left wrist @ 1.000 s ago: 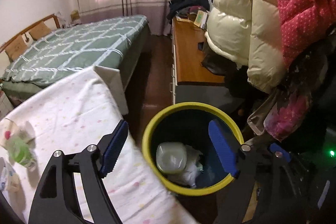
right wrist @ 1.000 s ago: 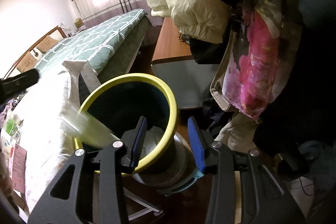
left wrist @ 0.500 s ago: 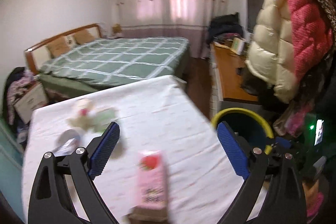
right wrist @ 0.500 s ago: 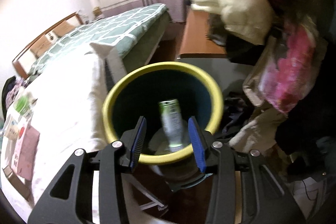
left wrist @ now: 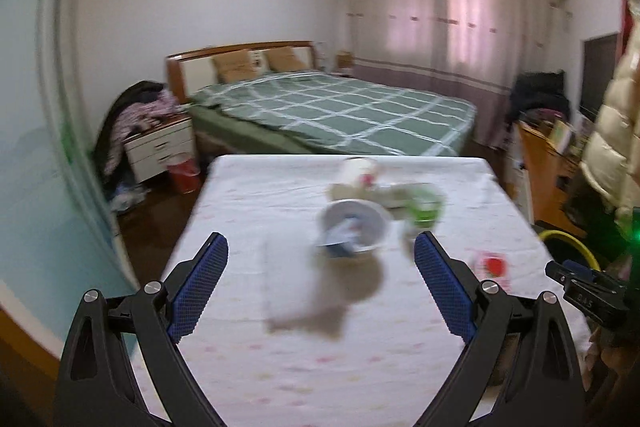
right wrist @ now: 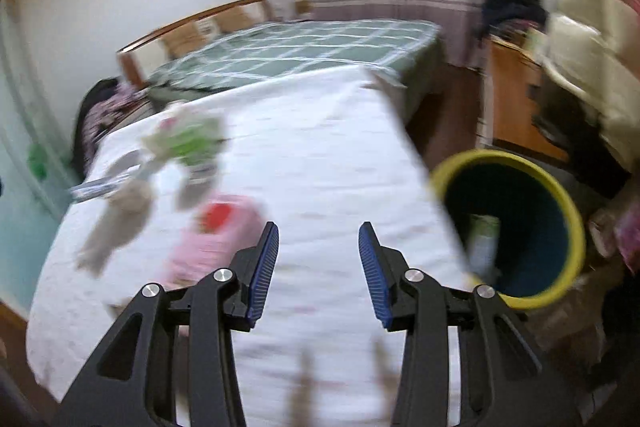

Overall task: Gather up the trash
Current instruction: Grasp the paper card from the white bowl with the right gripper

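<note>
While trash waits on the table, both grippers come back for another piece.
A blurred white paper bowl (left wrist: 352, 227), a crumpled green-and-white wrapper (left wrist: 422, 205) and a flat pink carton (right wrist: 212, 235) lie clustered on the soft, dotted tablecloth (left wrist: 280, 355); the yellow-rimmed round bin (right wrist: 516, 227) stands beside the table's edge. The left gripper (left wrist: 322, 285), jaws just widened, and the half-open right gripper (right wrist: 318, 271) hold nothing. Next, I judge: straddle one piece and close.

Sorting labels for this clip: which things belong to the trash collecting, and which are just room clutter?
Job:
yellow-rimmed bin
pink carton
white bowl
green wrapper
paper cup

Lying about:
bed
cream puffer jacket
nightstand
</note>
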Demonstrator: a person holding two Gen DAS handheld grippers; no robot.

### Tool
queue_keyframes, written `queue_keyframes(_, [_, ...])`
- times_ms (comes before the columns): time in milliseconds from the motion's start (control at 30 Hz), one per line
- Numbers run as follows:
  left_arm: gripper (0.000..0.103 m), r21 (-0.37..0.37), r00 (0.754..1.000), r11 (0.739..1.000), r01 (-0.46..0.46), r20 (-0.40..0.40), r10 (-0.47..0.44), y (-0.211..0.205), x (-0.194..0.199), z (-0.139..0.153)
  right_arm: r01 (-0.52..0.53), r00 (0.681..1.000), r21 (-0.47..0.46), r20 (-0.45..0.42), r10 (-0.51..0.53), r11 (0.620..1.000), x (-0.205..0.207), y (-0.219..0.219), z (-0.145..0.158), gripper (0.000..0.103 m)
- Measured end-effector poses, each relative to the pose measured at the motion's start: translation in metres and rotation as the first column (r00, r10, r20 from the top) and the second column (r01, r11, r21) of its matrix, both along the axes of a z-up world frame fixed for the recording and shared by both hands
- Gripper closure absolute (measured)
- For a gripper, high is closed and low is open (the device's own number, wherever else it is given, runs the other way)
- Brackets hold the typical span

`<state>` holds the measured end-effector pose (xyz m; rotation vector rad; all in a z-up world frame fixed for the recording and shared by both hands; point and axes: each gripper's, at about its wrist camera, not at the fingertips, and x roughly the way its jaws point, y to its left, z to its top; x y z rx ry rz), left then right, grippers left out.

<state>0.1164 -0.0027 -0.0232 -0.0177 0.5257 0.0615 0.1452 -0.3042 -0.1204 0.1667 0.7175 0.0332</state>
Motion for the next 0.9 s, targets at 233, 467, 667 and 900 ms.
queue_keyframes(233, [0.010,-0.031,0.995,0.995,-0.094,-0.014,0.094,0.058,-0.007,-0.013,-0.207,0.978,-0.016,0.013,0.207,0.978,0.022,0.105,0.012,0.063])
queue_keyframes(467, [0.010,-0.056,0.992,0.990,-0.127,-0.019,0.126,0.087,-0.006,-0.020,-0.345,0.938,-0.027,0.014,0.346,0.938,0.034,0.174,0.014,0.063])
queue_keyframes(667, [0.010,-0.070,0.993,0.990,-0.119,-0.027,0.117,0.093,-0.003,-0.024,-0.416,0.909,-0.081,-0.003,0.417,0.906,0.045,0.223,0.011,0.063])
queue_keyframes(900, [0.010,-0.091,0.993,0.989,-0.116,-0.032,0.114,0.098,-0.001,-0.027,-0.412,0.909,-0.184,-0.019,0.416,0.893,0.064,0.255,0.005,0.063])
